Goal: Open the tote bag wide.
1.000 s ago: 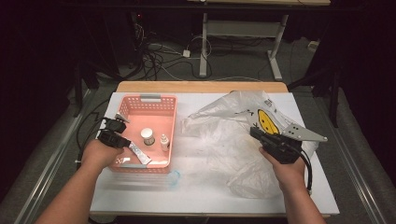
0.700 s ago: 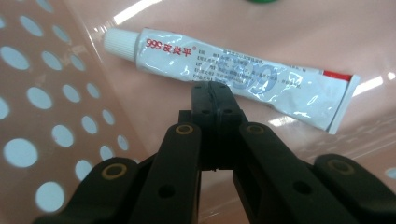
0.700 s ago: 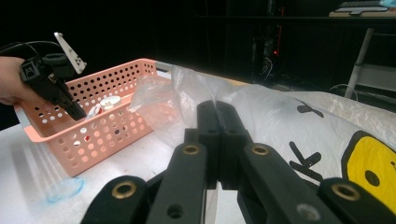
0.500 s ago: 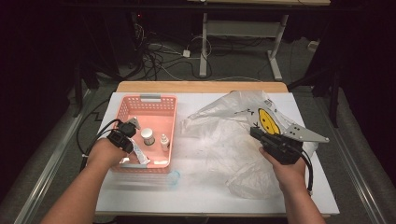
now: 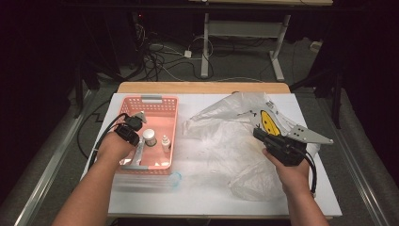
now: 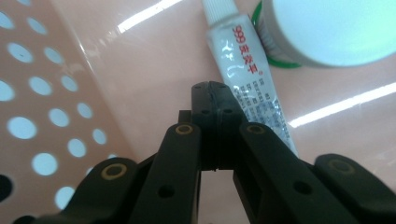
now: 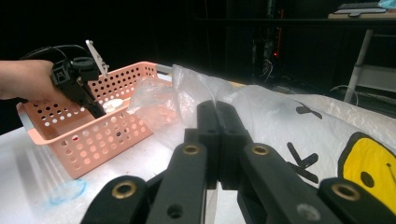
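Desk (image 5: 202, 188): white top, carries all items.

Plastic bag (image 5: 235, 141): clear, crumpled, printed with a yellow smiley; spread under and ahead of the right tool (image 5: 258, 133), whose jaws are pressed together with nothing between them.

Basket (image 5: 167, 101): pink, perforated; the left tool (image 5: 137, 146) dips inside it, jaws together and empty.

Jar (image 6: 327, 28): white lid; beyond the left tool's tips, to their right in the left gripper view, touching the tube.

Tube (image 6: 247, 79): white, red print, flat on the basket floor; runs from ahead of the tips back along their right side, just beside them.

Small bottle (image 5: 165, 142): upright, just beyond the jar.
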